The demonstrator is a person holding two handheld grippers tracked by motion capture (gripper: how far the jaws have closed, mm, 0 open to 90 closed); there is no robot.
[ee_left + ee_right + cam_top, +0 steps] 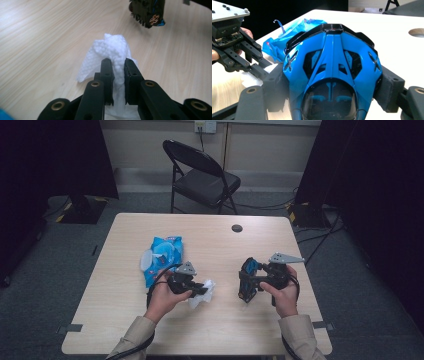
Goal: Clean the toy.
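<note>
My left gripper (202,290) is shut on a crumpled white wipe (113,53), which bulges out between and beyond the two black jaws (206,292). My right gripper (248,281) is shut on a blue and black toy car body (332,72), with a foam-padded jaw pressed on each flank. In the high view the toy car (248,277) is held tilted just above the table, to the right of the wipe. The left gripper view shows the toy car's dark underside (147,11) at the top, apart from the wipe. The left gripper (265,72) and wipe (249,77) appear at the left of the right gripper view.
A blue wipes packet (162,257) with a white lid lies left of centre on the wooden table (210,330). A round cable hole (237,228) sits near the far edge. A black folding chair (200,175) stands beyond the table.
</note>
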